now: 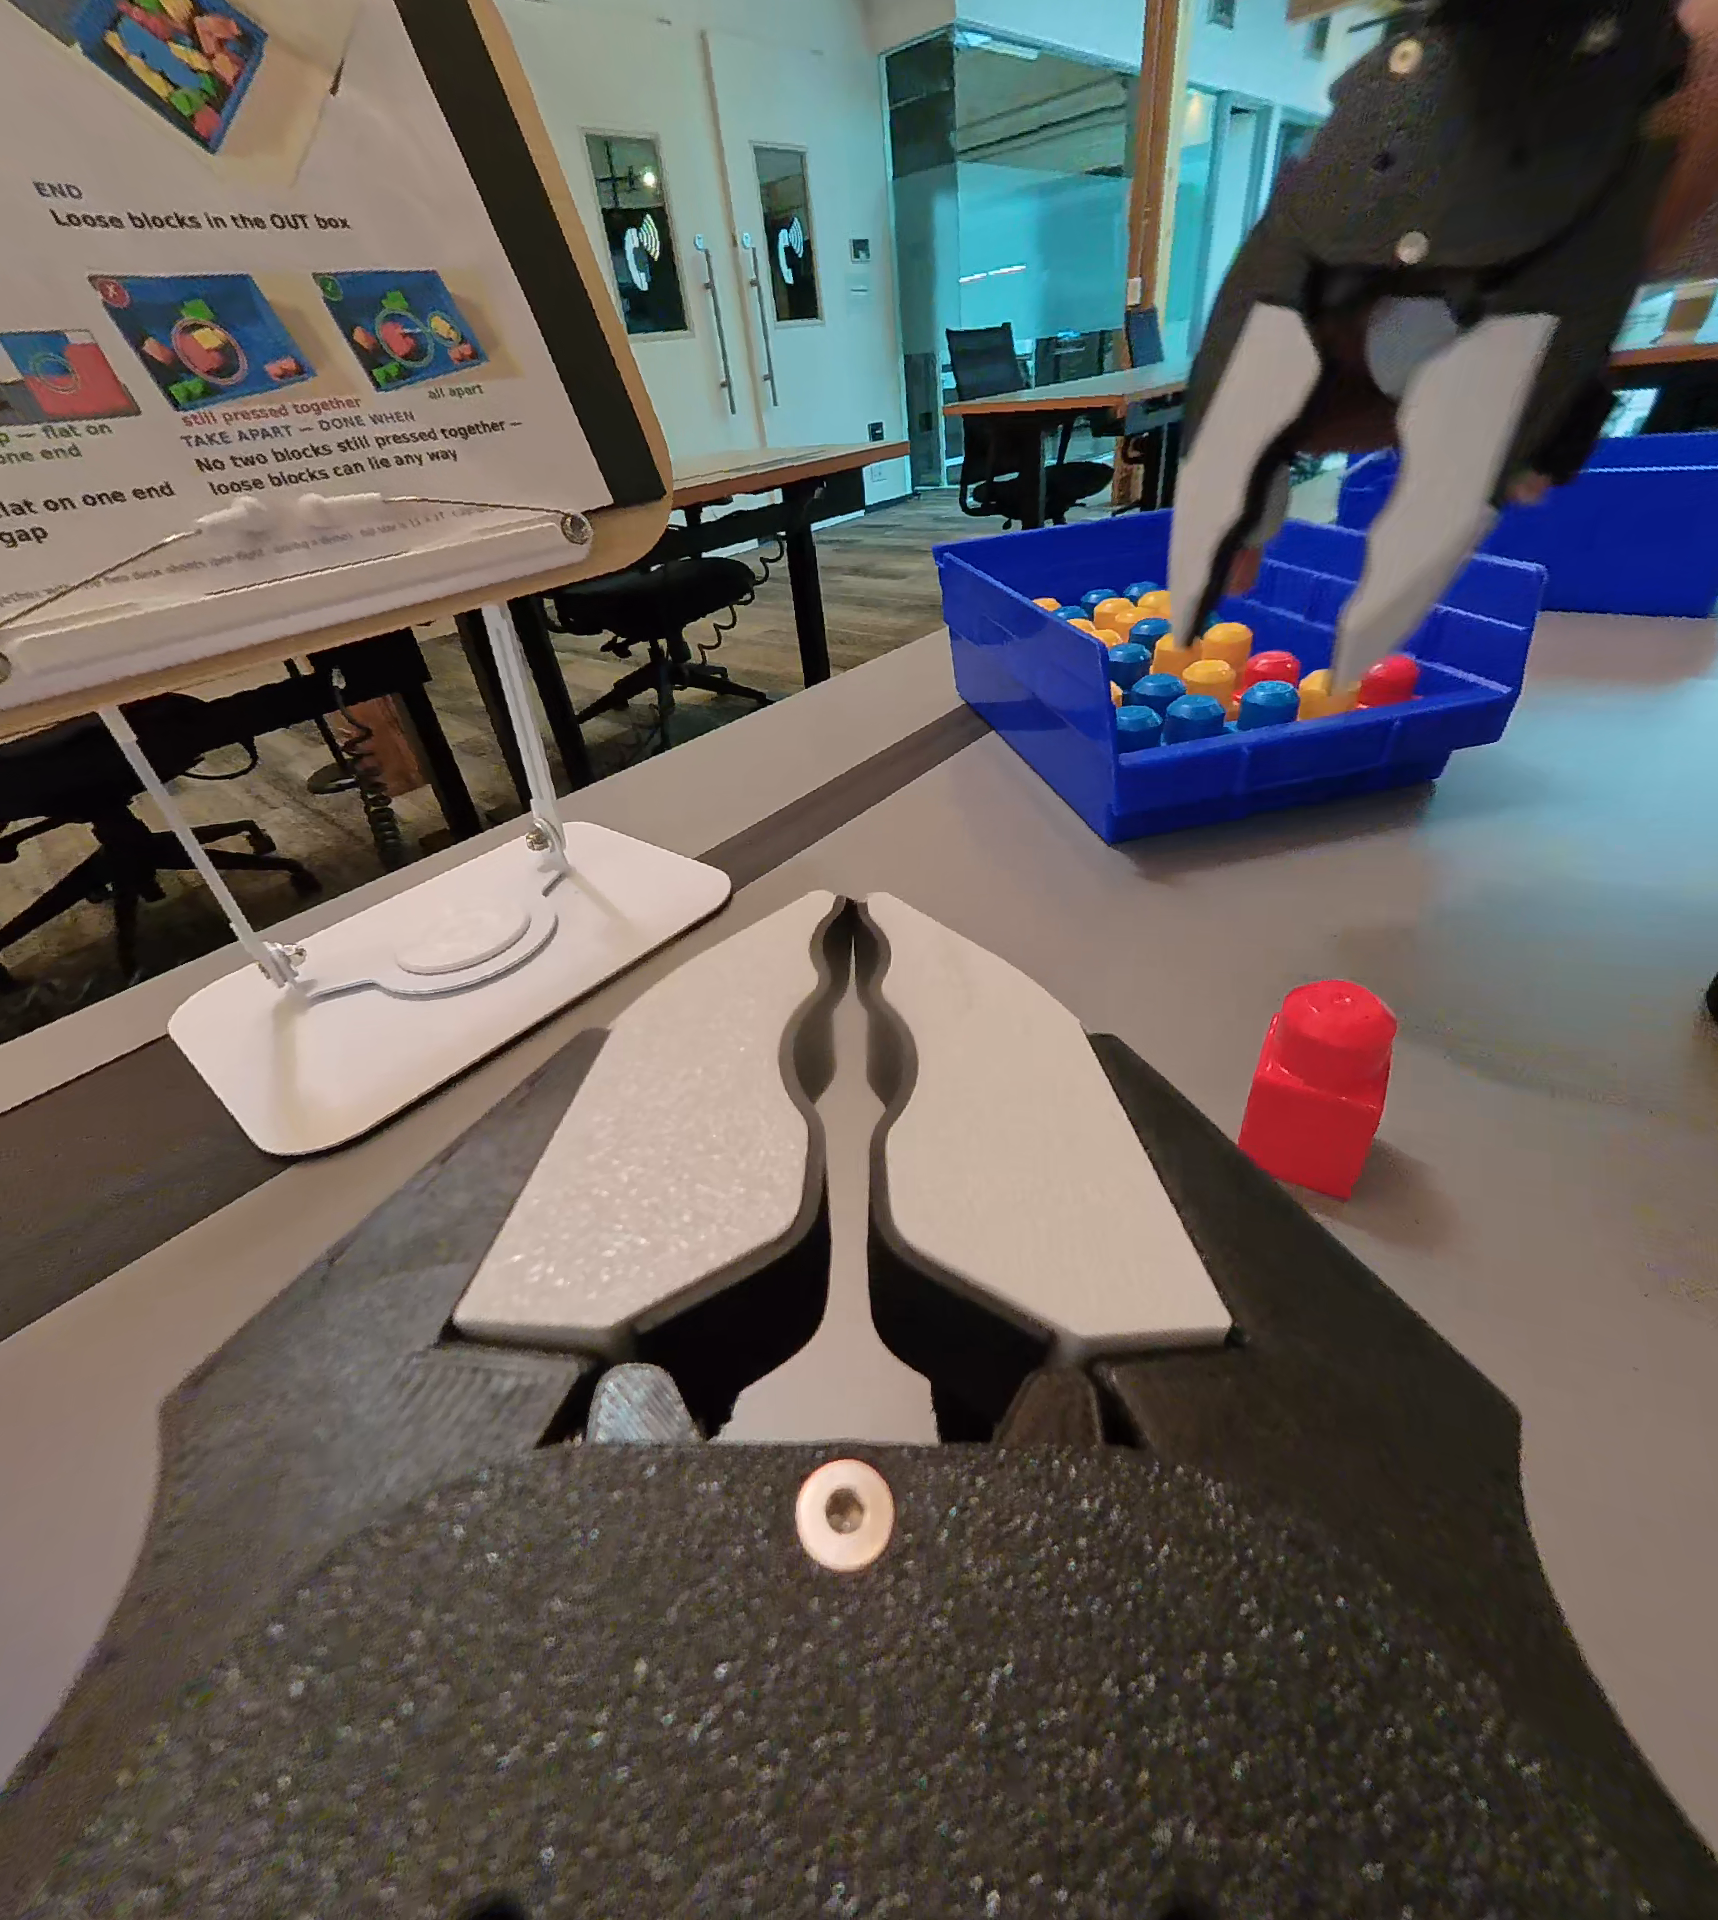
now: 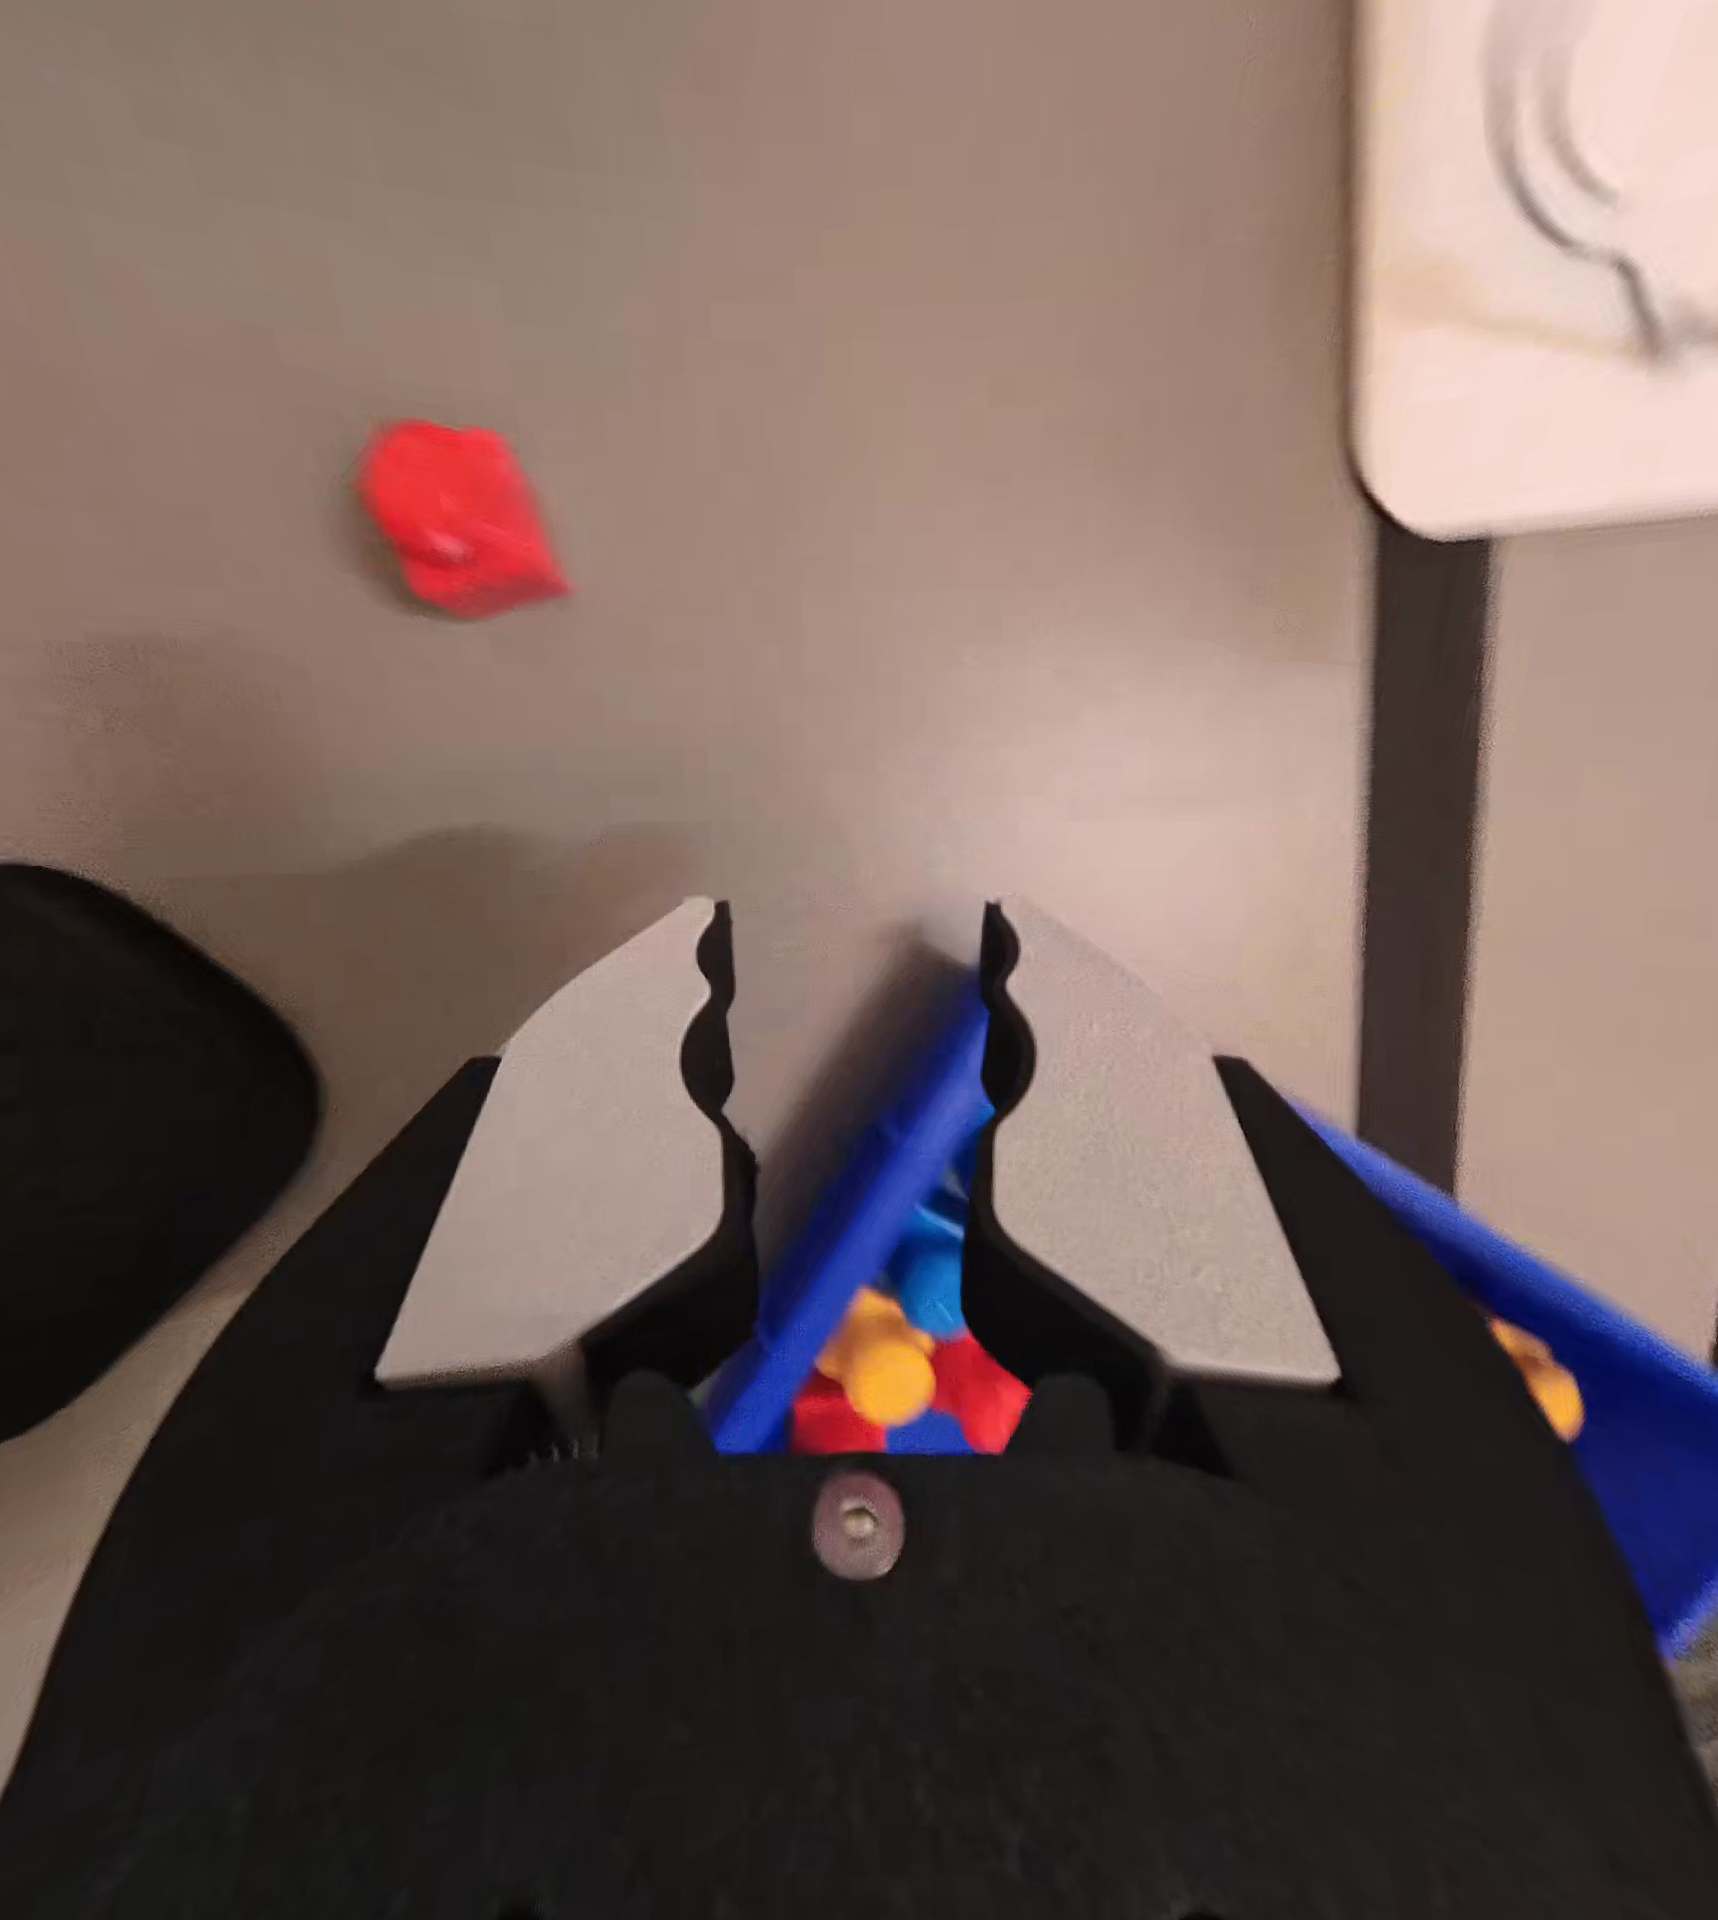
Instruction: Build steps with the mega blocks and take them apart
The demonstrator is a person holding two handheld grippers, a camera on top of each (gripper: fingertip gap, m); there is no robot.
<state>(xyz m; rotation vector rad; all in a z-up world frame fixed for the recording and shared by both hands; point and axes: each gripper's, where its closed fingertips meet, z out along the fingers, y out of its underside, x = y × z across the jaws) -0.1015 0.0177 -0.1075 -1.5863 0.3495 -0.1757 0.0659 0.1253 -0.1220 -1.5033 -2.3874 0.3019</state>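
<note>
left gripper [image 1: 853, 914]: fingers closed, empty, low over grey surface [image 1: 1457, 1299] | right gripper [image 1: 1260, 649]: fingers spread, tips among blocks in blue bin [image 1: 1250, 774], upper right | single red block [image 1: 1317, 1086]: upright, centre right

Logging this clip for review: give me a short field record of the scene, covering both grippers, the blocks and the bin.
left gripper: low over the grey table, jaws nearly closed, holding nothing
right gripper: jaws open, tips down among the blocks in the blue bin, nothing gripped yet
bin contents: blue, yellow and red blocks, mostly studs up
loose block: one red block upright on the table, apart from both grippers
other: white stand holding an instruction sheet; a second blue bin farther back
build status: no steps assembled yet
</note>
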